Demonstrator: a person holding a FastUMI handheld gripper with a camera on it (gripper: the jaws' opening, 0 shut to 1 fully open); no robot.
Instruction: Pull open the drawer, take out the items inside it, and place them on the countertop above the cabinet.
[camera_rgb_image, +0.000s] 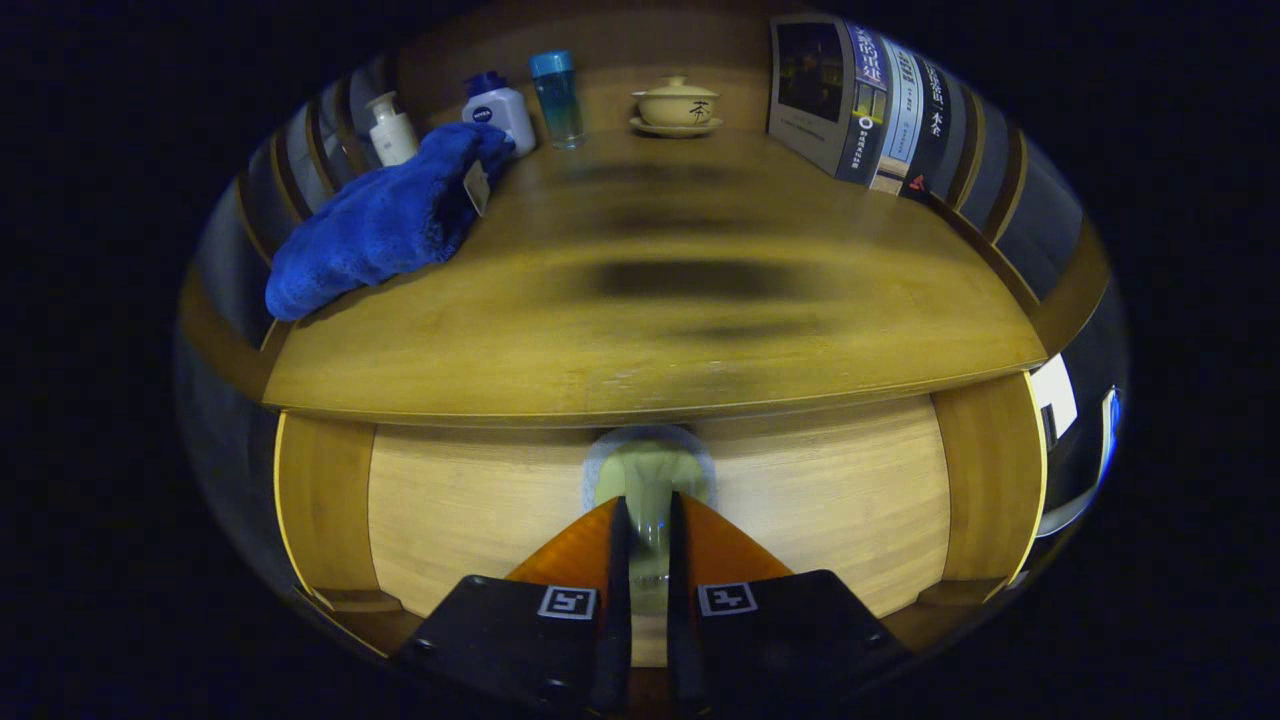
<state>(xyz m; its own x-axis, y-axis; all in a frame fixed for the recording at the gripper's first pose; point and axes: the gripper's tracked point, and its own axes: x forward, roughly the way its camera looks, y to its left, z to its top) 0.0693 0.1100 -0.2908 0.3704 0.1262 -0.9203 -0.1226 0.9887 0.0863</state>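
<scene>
Two jaws (648, 515) sit nearly together, with a narrow gap between them, closed around the drawer handle (648, 470), a pale knob or pull set in a rounded recess at the top middle of the drawer front (480, 510). Both fingers look to be pressing on it, though the contact itself is partly hidden by the fingers.

Drawer reads as not yet pulled out: its front lies flush under the bench (640, 370) lip, no gap visible. Contents not visible, so I cannot tell what is inside.

Step in hand, by my judgement: the pull. To do it well:
- keep the grip firm on the handle, no slack before pulling
- pull straight back along the drawer's travel, level, no twist, or it may bind on its runners
- open it far enough to clear the bench overhang so the items can be reached from above

Bench top, far side, left to right: blue towel (385, 220) draped at the left, white pump bottle (392, 128), white bottle with blue cap (498, 108), clear blue tumbler (557, 98), lidded tea bowl on saucer (677, 104), row of books (870, 100) at far right. Tumbler looks empty; tea bowl is lidded, contents unknown.

Middle and near bench are bare, good drop zone for the items.
</scene>
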